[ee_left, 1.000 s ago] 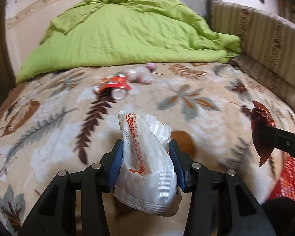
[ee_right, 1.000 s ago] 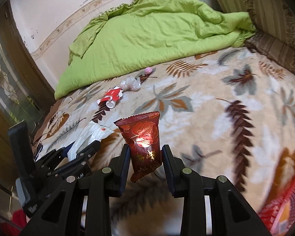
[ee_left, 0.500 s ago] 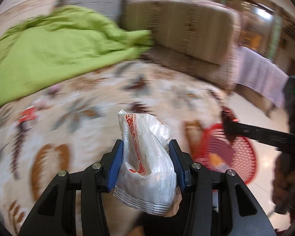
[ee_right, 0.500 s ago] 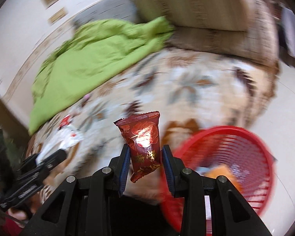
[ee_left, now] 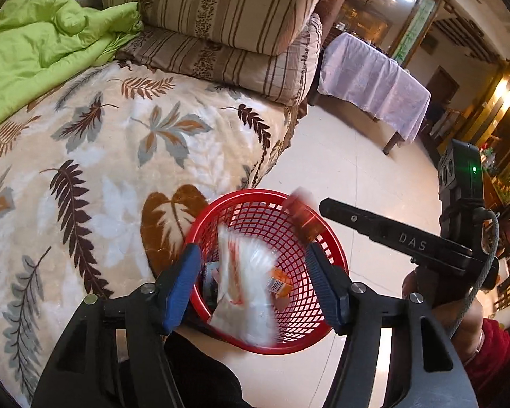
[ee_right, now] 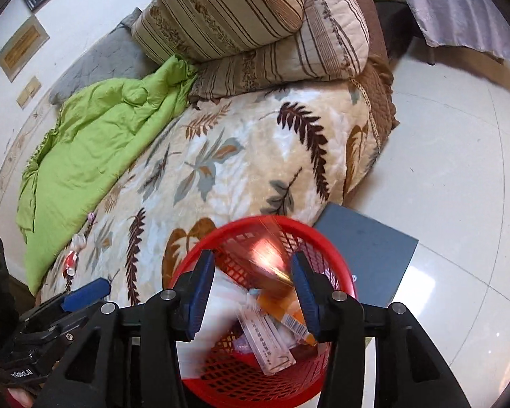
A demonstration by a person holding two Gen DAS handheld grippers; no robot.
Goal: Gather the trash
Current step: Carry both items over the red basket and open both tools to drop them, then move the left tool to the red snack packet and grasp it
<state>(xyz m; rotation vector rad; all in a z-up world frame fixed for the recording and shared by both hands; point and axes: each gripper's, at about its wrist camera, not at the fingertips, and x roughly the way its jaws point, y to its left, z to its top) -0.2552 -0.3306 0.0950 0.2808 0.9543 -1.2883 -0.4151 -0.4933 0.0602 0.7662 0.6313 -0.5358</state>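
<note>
Over red mesh basket [ee_left: 326, 238] | both hand-held grippers, left [ee_left: 255, 285] and right [ee_right: 251, 285], spread wide | white crinkly wrapper [ee_left: 244, 282], blurred | glossy maroon wrapper [ee_right: 268, 258] at 12 | "DAS" on right.

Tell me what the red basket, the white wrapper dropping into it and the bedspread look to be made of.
Red basket: likely moulded plastic, glossy, with an open lattice wall and a smooth rim.
White wrapper: probably thin plastic film, translucent with red print, though blurred in motion.
Bedspread: looks like plush fleece fabric, matte and fuzzy, printed with leaves.
</note>
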